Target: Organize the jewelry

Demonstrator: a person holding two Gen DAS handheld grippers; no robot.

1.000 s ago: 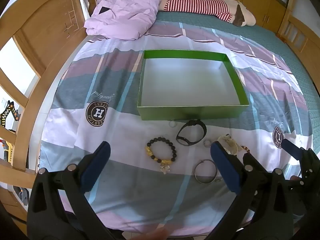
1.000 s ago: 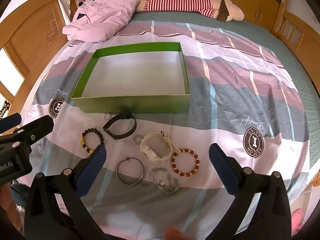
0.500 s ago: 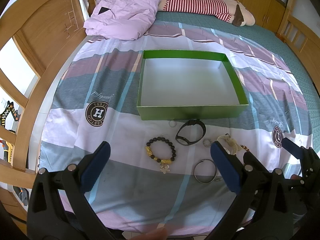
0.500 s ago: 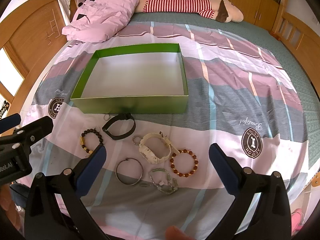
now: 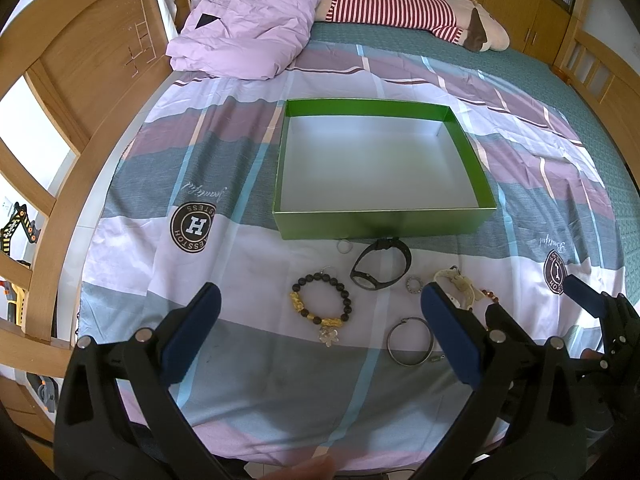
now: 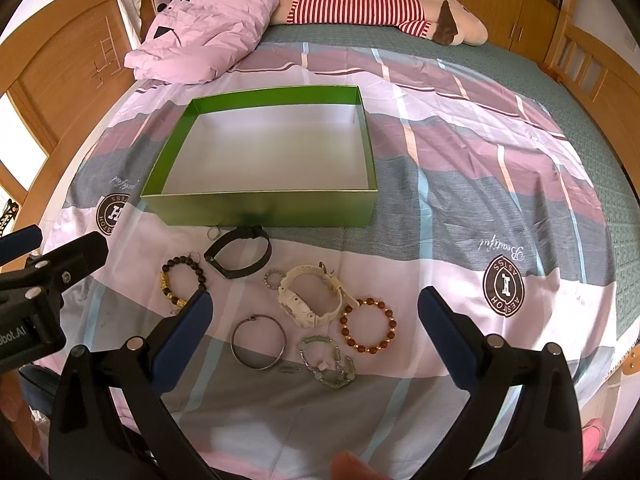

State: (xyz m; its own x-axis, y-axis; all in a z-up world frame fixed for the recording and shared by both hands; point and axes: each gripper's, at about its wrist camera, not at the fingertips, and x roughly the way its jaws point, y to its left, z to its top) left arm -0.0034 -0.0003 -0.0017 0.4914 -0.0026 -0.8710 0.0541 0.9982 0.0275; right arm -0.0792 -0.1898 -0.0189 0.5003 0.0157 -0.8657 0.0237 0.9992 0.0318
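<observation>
Both the left gripper [image 5: 320, 312] and right gripper [image 6: 316, 312] hang spread wide, holding nothing; jewelry lies on the bedspread [image 6: 460, 220] before the green box [image 6: 260, 204]; the white watch [image 5: 460, 286] sits half-hidden behind a left finger [image 5: 448, 332].

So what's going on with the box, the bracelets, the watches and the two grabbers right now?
green box: open, nothing inside.
black watch: strap closed in a loop, lying on the bed.
white watch: lying on the bed, untouched.
silver bangle: flat on the bed.
brown bead bracelet: flat on the bed.
left gripper: fingers open, holding nothing.
right gripper: fingers open, holding nothing.
</observation>
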